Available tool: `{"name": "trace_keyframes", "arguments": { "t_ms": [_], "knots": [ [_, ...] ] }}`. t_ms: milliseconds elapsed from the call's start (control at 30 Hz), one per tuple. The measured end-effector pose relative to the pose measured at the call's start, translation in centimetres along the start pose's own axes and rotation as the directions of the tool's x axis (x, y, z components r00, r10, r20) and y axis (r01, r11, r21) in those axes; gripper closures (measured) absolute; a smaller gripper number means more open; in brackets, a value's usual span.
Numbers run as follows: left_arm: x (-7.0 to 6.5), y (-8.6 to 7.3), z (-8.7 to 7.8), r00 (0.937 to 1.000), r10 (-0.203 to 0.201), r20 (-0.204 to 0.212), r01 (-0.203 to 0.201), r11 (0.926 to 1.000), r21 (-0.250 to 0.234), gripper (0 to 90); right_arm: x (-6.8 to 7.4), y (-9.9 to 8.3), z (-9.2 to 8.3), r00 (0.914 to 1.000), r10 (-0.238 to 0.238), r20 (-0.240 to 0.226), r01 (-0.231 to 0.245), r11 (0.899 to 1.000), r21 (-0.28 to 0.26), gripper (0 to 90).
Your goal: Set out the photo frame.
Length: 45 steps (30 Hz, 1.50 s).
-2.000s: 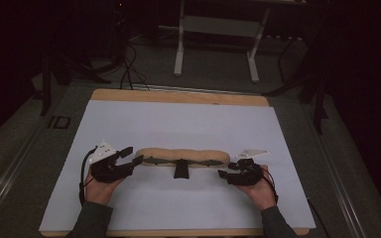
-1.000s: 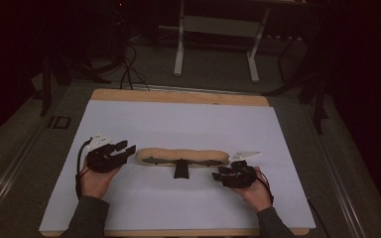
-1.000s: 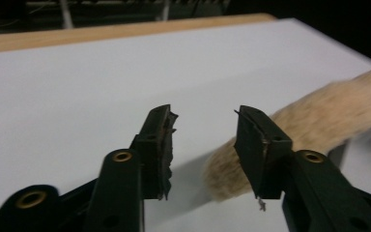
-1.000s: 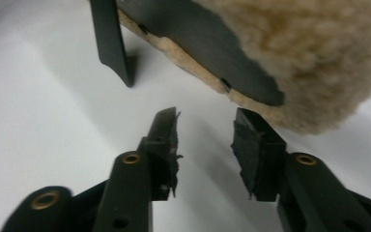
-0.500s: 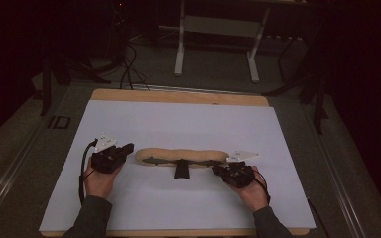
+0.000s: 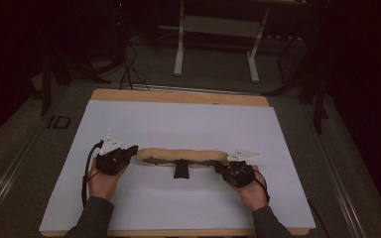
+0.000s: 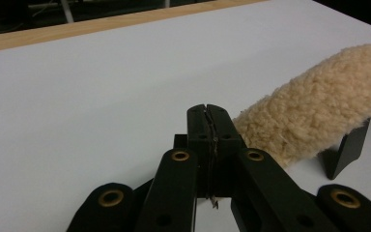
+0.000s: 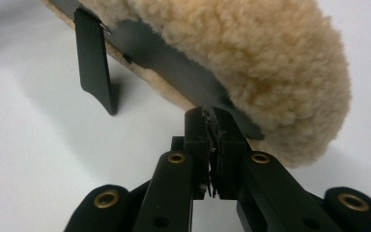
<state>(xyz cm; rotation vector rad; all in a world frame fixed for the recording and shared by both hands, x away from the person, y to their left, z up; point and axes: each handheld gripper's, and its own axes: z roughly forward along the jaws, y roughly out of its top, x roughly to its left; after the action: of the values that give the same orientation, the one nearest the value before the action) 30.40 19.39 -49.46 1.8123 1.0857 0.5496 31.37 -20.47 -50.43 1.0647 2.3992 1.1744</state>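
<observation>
Your left hand (image 6: 101, 179) comes in from the bottom edge, forearm angled up and slightly right, holding the left gripper (image 6: 131, 150) low with its jaws pointing right. The jaws have just been closing and now meet flush, with nothing between them. Your right hand (image 6: 250, 191) mirrors it, the right gripper (image 6: 217, 168) aimed left, jaws pressed together too.

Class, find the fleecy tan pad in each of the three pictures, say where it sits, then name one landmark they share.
High view: the pad lies crosswise at centre, between the two claws.
Left gripper view: its end fills the right side, beside the shut jaws.
Right gripper view: it spans the top, just beyond the shut jaws.
Shared landmark: the black tab under the pad.
</observation>
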Motion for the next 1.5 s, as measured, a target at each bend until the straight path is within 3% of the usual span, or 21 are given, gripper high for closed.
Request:
{"name": "trace_keyframes", "arguments": {
  "t_ms": [500,1067,1500],
  "knots": [
    [-0.2,-0.2,-0.2,0.9993,0.036,0.005,-0.036,0.9994,0.003,89.8,0.0,0.1,0.2,0.9999,0.006,0.009,-0.006,1.0,-0.005,86.6],
    [-0.8,-0.5,-0.7,0.9989,0.044,0.017,-0.044,0.999,0.008,90.0,-0.1,0.5,0.1,0.9993,0.031,0.022,-0.03,0.999,-0.034,86.8],
    [-1.2,-0.7,-1.1,0.9983,0.053,0.025,-0.053,0.9986,0.008,90.0,0.3,1.3,0.6,0.9995,0.022,0.022,-0.021,0.998,-0.053,86.8]
  ]
}}
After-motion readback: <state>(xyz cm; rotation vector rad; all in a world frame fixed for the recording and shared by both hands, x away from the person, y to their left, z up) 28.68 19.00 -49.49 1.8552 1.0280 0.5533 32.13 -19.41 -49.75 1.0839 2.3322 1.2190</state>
